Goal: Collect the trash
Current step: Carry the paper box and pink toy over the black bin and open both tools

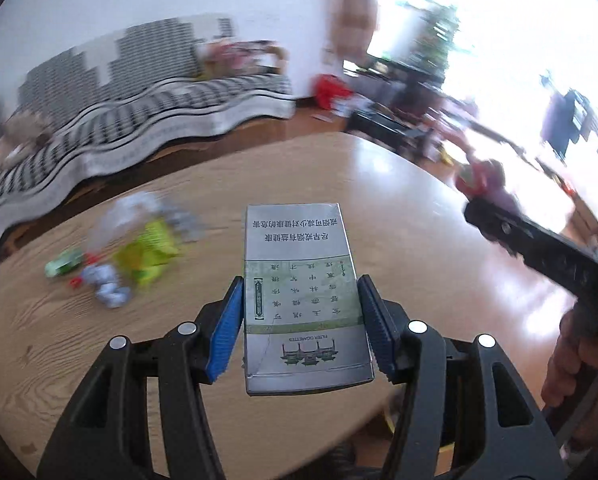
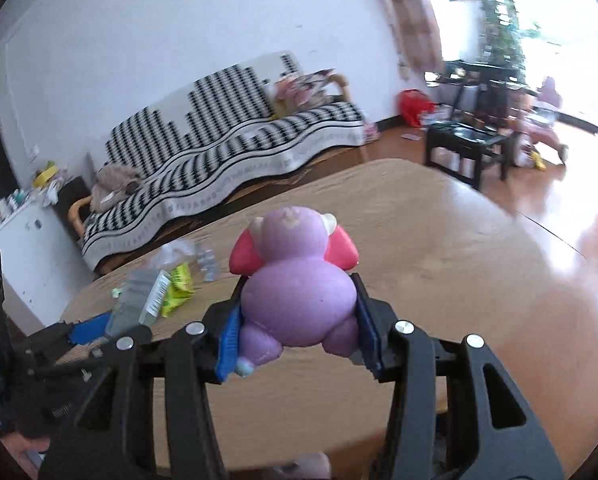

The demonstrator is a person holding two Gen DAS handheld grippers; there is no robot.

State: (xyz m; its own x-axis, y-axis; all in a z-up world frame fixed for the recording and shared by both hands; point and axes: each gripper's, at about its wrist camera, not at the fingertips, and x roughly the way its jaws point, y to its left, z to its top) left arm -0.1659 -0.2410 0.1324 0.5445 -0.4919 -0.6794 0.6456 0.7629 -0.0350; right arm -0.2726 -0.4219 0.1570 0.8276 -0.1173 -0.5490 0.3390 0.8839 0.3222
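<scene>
Currently I hold: left gripper (image 1: 301, 316) clamped on a cigarette pack (image 1: 301, 300); right gripper (image 2: 297, 322) squeezing a purple squishy toy (image 2: 297, 280), both above the wooden table (image 1: 399, 200). Wrappers (image 1: 139, 256) remain there. Risk: the toy (soft, rounded) could squirt out.

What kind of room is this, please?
Most likely a home living room: a sofa with a black-and-white cover along the wall, a wooden table in front, and a dark low table near the bright window.
</scene>
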